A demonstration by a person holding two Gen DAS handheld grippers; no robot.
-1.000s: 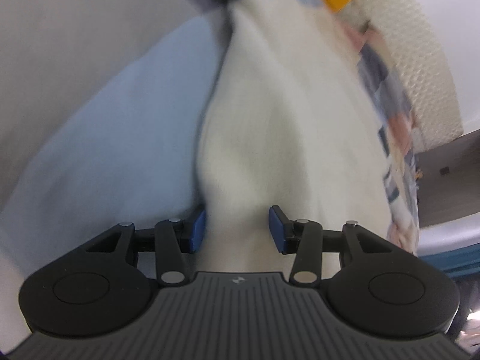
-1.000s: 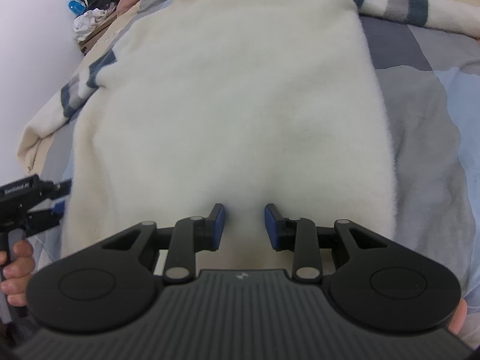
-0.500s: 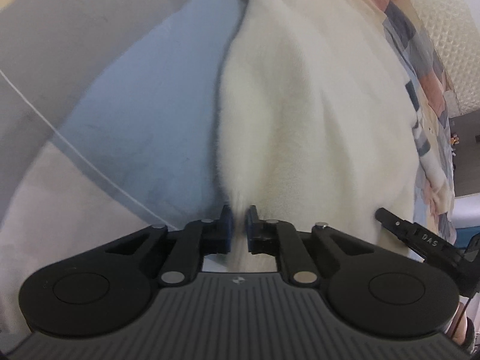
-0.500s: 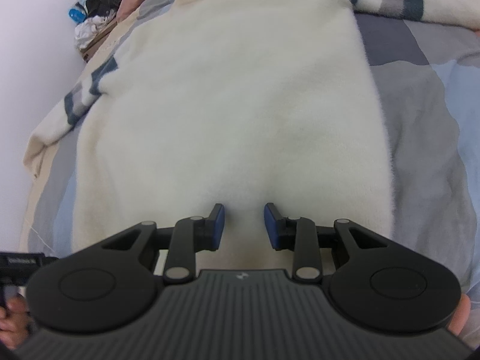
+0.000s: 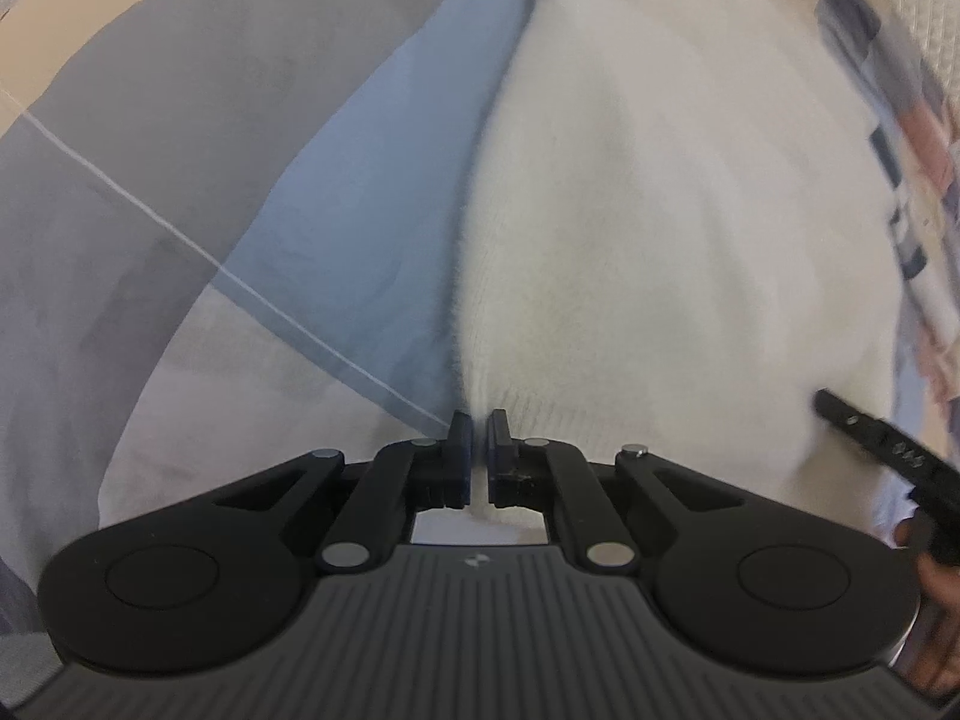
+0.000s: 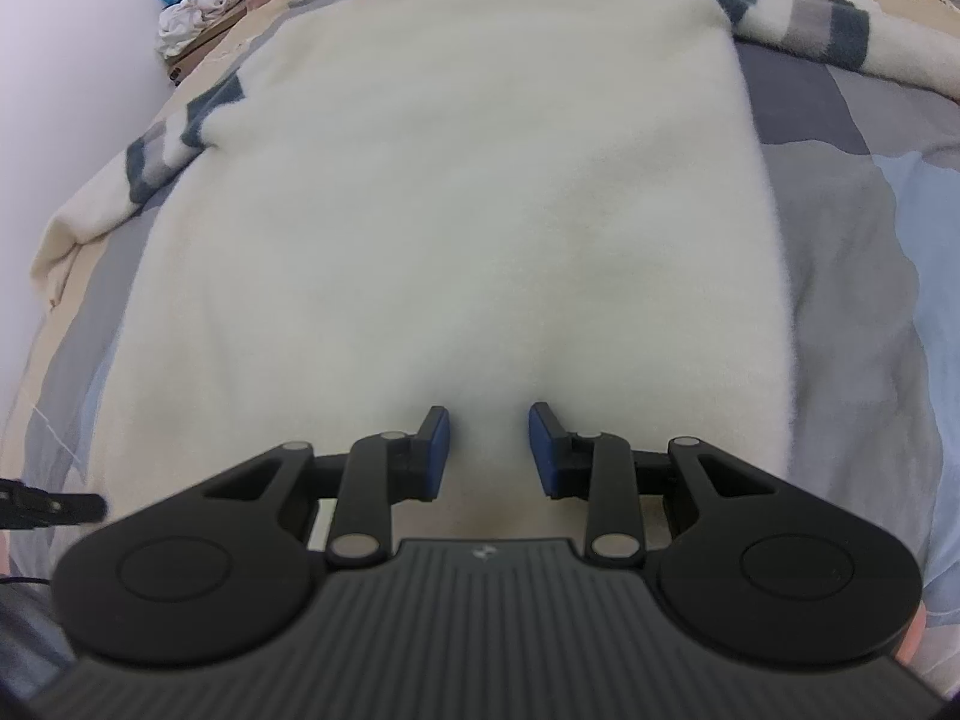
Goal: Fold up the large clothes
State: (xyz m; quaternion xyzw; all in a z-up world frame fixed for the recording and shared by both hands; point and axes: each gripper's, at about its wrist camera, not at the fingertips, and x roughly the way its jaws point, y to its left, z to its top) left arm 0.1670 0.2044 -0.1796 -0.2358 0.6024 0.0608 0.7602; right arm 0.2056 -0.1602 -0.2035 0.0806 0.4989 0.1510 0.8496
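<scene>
A large fluffy white sweater (image 6: 468, 192) with dark striped sleeves (image 6: 798, 30) lies flat on the bed. In the left wrist view the sweater (image 5: 672, 228) fills the right half. My left gripper (image 5: 478, 432) is shut on the ribbed hem at the sweater's near left corner. My right gripper (image 6: 489, 435) is open, its blue pads (image 6: 437, 450) astride the middle of the hem, with white fabric between them. The right gripper's tip also shows in the left wrist view (image 5: 870, 438), and the left gripper's tip shows in the right wrist view (image 6: 48, 507).
The bed cover (image 5: 240, 192) is a patchwork of grey, blue and beige panels. A striped sleeve (image 6: 162, 150) lies folded at the sweater's left. A heap of clothes and a box (image 6: 198, 18) sits at the far left by the white wall.
My left gripper has slid to the sweater's left hem corner and closed on it. My right gripper has stayed open over the middle of the hem.
</scene>
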